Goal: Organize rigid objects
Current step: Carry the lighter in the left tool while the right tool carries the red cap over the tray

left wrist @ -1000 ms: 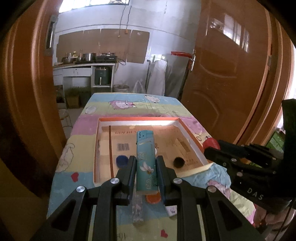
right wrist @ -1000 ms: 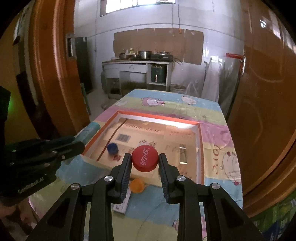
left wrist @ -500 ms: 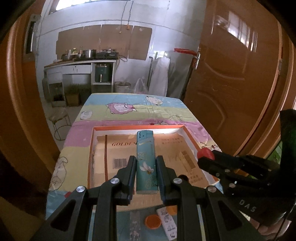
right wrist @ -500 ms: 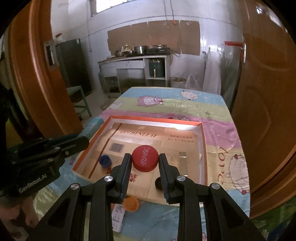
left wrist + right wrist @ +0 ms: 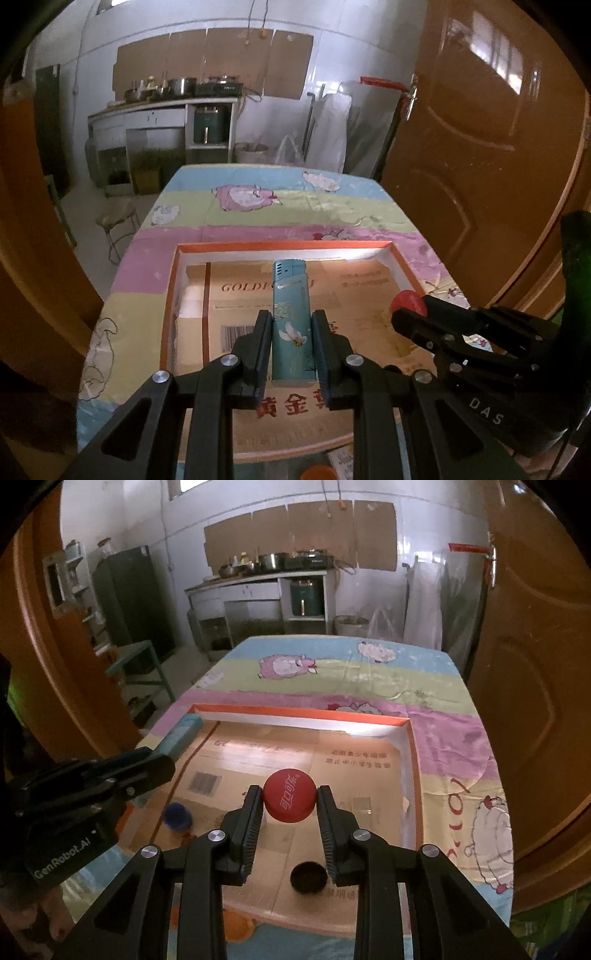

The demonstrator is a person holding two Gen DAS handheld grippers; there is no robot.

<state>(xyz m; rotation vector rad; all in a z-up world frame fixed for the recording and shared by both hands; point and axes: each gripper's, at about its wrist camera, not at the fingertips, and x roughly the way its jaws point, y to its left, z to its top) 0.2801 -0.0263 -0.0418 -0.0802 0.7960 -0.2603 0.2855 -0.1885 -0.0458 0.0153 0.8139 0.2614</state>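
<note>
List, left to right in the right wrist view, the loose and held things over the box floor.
Teal lighter → blue cap → red cap, held by the right tool → grey block.

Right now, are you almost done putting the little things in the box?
Partly. A blue cap and a black cap already lie in the cardboard box. In hand: the left gripper is clamped on a teal lighter and the right gripper on a red cap, both over the box. Left: an orange cap outside the near edge.
</note>
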